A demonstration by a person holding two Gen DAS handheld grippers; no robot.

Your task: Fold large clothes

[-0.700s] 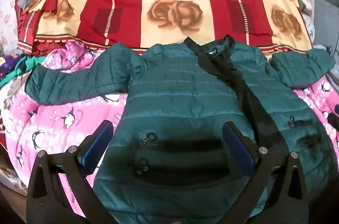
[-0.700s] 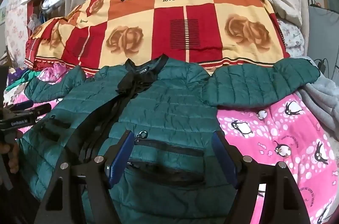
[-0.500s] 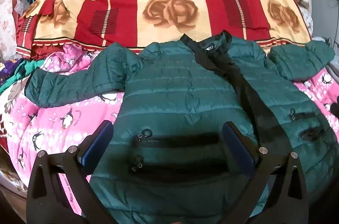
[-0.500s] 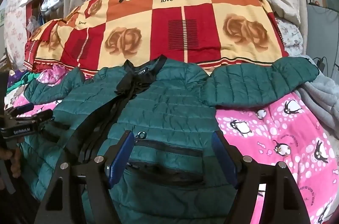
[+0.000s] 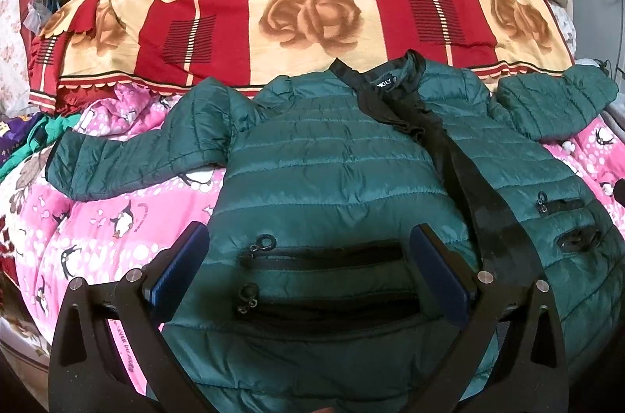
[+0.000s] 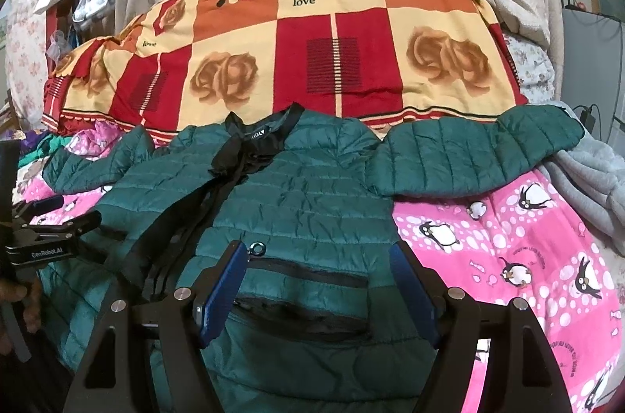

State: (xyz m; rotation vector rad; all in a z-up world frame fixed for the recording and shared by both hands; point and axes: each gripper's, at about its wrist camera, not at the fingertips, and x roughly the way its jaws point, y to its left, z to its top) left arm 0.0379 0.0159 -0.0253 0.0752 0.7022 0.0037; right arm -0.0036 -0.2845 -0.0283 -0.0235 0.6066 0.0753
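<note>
Green quilted jacket, front up, sleeves spread, on pink penguin blanket; rose-print quilt far; left tool wide open above near hem.

"love" on the checked quilt; "CenRobot.AI" on the left tongs.

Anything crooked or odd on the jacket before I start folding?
Yes: the jacket isn't lying square. Its black placket runs diagonally, bunched near the collar, and a lower pocket gapes open.
</note>
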